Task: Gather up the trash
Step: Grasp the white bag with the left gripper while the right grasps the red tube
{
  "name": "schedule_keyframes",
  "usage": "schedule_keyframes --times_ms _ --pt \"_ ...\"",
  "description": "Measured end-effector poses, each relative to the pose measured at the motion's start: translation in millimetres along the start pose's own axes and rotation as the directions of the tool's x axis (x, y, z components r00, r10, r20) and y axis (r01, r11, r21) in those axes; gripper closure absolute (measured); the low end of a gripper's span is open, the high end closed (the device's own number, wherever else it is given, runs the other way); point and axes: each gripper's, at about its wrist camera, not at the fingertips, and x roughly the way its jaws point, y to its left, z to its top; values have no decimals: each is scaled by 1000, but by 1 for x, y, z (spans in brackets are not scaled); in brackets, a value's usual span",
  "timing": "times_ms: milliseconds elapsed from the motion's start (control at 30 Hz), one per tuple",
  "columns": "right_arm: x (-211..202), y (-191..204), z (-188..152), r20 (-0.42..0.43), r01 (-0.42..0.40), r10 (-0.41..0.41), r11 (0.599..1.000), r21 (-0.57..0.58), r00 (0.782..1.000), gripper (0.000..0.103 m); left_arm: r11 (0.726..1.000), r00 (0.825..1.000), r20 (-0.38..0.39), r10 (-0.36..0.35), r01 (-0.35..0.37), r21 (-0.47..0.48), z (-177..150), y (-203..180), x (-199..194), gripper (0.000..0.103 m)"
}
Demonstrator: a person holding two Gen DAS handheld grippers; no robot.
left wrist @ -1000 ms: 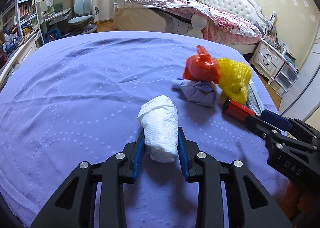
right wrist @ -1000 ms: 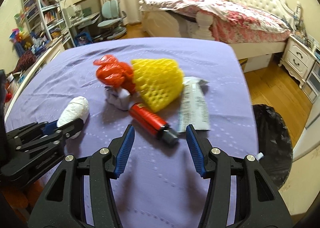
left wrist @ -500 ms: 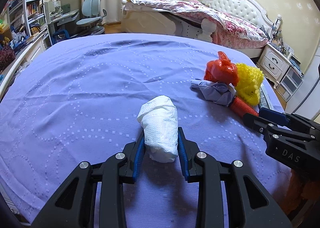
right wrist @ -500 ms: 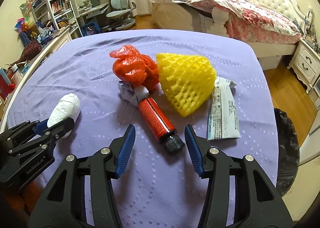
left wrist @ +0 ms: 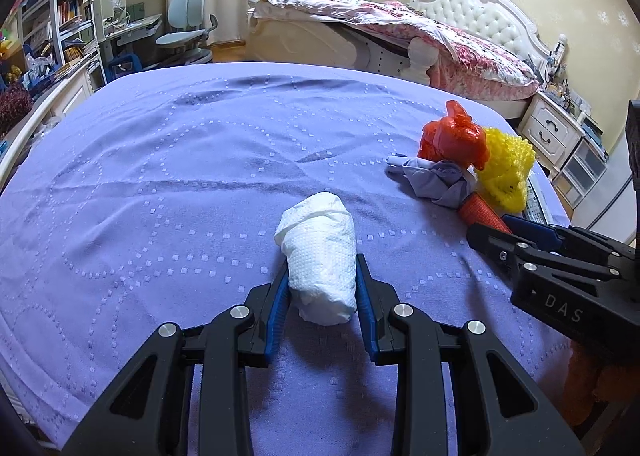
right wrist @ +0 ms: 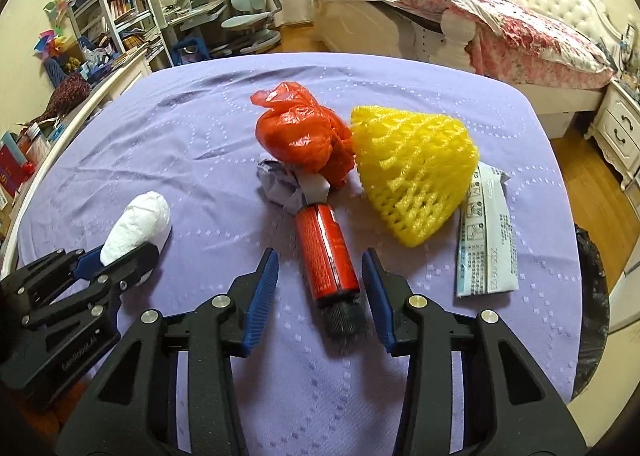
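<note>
Where purple cloth (left wrist: 168,159) spreads, a bed (left wrist: 460,35) stands behind.

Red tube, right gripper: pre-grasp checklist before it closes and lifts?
1. red tube lies between the right gripper pads: ok.
2. Pads pressing on the tube: not ok, jaws closing, gaps on both sides.
3. Tube's far end free: not ok, it touches the grey wad and red bag.
4. yellow foam net clear of the pads: ok.
5. left gripper gripping the white tissue wad: ok.
6. black trash bag opening clear: cannot tell, only its edge shows.
</note>
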Motion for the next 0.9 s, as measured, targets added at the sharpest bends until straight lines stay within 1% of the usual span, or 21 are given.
schedule_keyframes --times_ms 67,100,133,300,400,633,767,900 --pt "3 1 0 -3 6 -7 1000 -5 1000 67 1000 1000 1 -1 2 -7 1 1 0 70" --pt "4 1 0 -6 8 -8 1000 -6 1000 76 1000 1000 0 -2 2 -9 1 2 1 69" --pt "4 1 -2 -8 6 -6 1000 -5 1000 78 1000 1000 -2 -3 3 -12 2 2 2 67" --pt "1 -3 -6 0 10 -10 1000 -4 1000 78 1000 1000 -18 -11 10 -20 2 4 5 67" --pt "-2 -4 -11 5 7 -7 1000 2 1000 79 1000 1000 -11 -11 11 -7 1 2 3 71" --pt "-16 -9 -22 32 -1 0 1000 24 999 79 1000 1000 15 -18 18 10 -1 -6 -4 72" --pt "-30 -17 -29 57 0 -3 999 49 998 79 999 999 27 -39 39 18 -4 -18 -10 72" --pt "-44 -30 -37 86 20 -26 997 79 996 79 997 996 48 -70 68 47 -8 -41 -19 72"
